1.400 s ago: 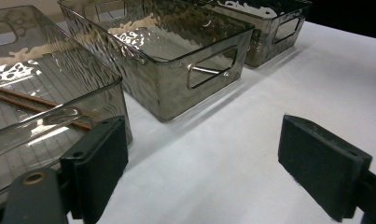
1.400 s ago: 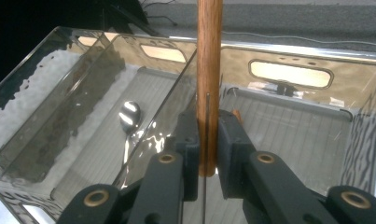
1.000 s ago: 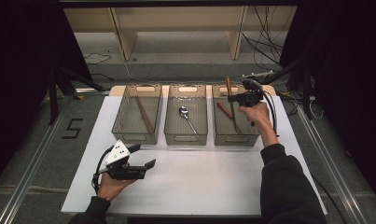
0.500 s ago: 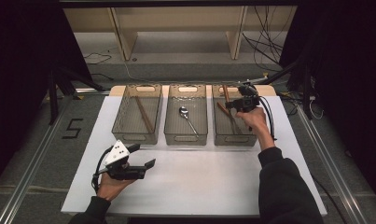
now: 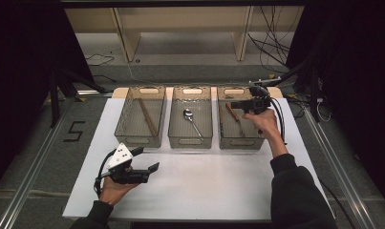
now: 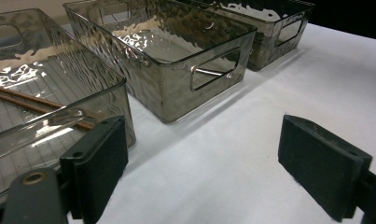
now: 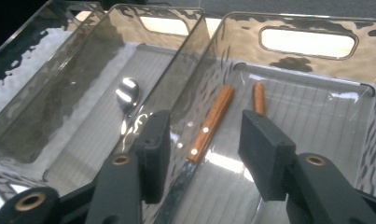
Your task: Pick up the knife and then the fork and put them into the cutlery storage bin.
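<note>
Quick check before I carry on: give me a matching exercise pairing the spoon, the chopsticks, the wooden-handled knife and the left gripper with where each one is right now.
Things:
1. spoon
2. chopsticks
3. wooden-handled knife
4. left gripper

Places:
A. left bin
B. over the white table, in front of the bins
C. right bin
D. middle bin

Pairs: 1-D, 2-A, 3-C, 4-B

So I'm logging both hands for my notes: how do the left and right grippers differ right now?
The left gripper rests low over the bare white table in front of the bins, jaws wide apart. The right gripper is held over the right bin, above a wooden-handled knife, its jaws closer together. Both are open and hold nothing.
</note>
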The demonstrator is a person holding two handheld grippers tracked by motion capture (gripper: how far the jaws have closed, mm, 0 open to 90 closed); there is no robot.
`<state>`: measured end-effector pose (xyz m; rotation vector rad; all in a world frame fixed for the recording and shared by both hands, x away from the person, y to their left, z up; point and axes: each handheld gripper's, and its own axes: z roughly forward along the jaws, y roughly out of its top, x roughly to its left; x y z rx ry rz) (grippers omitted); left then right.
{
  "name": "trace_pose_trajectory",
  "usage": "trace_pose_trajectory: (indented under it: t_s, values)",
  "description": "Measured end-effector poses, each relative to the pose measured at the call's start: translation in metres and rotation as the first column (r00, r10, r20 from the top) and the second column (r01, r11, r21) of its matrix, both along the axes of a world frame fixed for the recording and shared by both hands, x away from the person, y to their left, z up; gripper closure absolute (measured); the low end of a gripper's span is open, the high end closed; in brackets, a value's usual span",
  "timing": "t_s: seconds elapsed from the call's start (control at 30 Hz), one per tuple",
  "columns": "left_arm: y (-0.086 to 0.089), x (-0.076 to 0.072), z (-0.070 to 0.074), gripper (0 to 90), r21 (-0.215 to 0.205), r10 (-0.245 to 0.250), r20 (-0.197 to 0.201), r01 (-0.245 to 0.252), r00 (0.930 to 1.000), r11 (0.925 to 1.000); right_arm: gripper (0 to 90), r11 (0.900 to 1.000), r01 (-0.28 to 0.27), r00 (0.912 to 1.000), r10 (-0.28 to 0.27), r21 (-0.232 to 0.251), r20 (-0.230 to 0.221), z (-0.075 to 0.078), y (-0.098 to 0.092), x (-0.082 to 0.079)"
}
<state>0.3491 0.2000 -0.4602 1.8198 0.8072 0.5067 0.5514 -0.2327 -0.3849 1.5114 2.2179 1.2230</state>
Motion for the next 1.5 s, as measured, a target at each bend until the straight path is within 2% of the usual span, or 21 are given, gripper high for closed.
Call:
trace_pose_trajectory:
  t_s: [0.23,0.33,0.47,0.7,0.87,1.2,1.5]
  values:
    - [0.001,0.000,0.000,15.7,0.002,0.002,-0.005,-0.002,1.0000,1.0000,42.3,1.000,-0.011,0.9996,0.011,0.016,0.026,0.002,-0.001,-0.011]
    - [0.001,0.000,0.000,15.7,0.002,0.001,-0.007,-0.001,1.0000,1.0000,38.3,1.000,-0.028,0.9983,0.027,0.011,0.052,0.003,0.000,-0.019]
    - [0.002,0.001,0.000,15.7,-0.005,0.000,-0.012,0.000,0.9999,1.0000,35.7,0.998,-0.052,0.9947,0.049,0.030,0.090,0.006,0.001,-0.034]
    - [0.002,0.001,0.000,15.7,-0.005,0.001,-0.017,-0.001,0.9998,1.0000,31.7,0.994,-0.101,0.9831,0.091,0.051,0.159,0.010,0.005,-0.066]
    - [0.002,0.001,-0.001,15.7,-0.006,0.000,-0.022,0.000,0.9998,1.0000,29.1,0.989,-0.138,0.9712,0.127,0.044,0.202,0.010,0.007,-0.089]
    - [0.001,0.002,-0.001,15.7,-0.014,-0.004,-0.030,0.003,0.9995,0.9999,27.8,0.984,-0.173,0.9578,0.157,0.048,0.241,0.006,0.008,-0.117]
    - [0.001,0.002,-0.001,15.7,-0.020,-0.010,-0.042,0.009,0.9991,0.9998,26.9,0.978,-0.203,0.9454,0.181,0.054,0.271,-0.009,0.012,-0.140]
